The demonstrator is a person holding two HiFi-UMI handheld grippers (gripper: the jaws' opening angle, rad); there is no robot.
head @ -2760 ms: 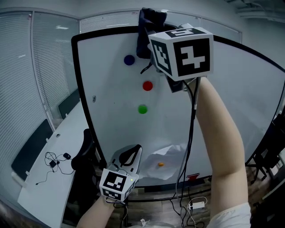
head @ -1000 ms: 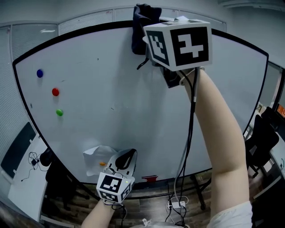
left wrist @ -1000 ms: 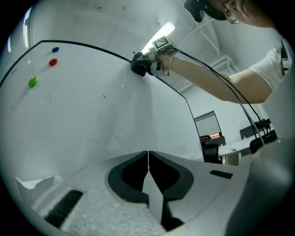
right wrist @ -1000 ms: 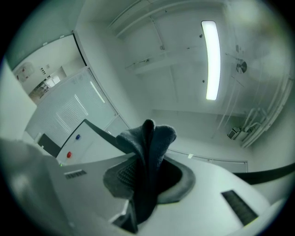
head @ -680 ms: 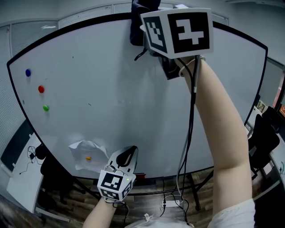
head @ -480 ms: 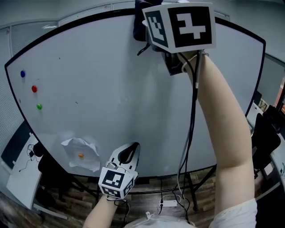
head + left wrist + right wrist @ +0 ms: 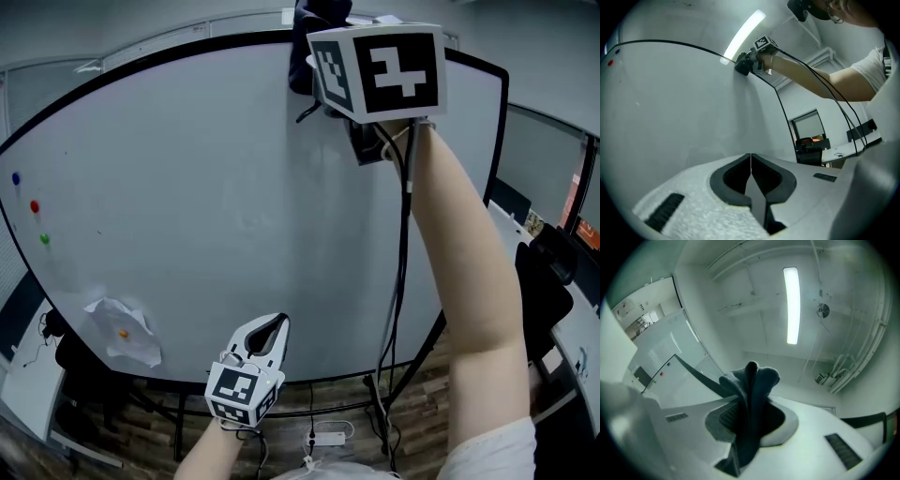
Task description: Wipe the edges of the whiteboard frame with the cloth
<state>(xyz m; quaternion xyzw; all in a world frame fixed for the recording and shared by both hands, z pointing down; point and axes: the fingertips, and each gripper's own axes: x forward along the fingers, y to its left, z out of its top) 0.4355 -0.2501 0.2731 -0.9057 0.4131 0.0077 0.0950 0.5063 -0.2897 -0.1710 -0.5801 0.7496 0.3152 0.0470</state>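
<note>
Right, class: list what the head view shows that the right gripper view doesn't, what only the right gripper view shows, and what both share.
Head view only: the left gripper low in front of the board, and a crumpled paper stuck to it. Right gripper view only: a ceiling light, and the right gripper shut on the cloth. Both: the cloth at the whiteboard frame, and the coloured magnets.

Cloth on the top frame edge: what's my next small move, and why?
Probably slide the right gripper a little to the right along the top frame edge, keeping the dark cloth pressed on it. The jaws are clamped on the cloth, which sits against the black edge, and a stretch of frame remains between it and the top-right corner.
</note>
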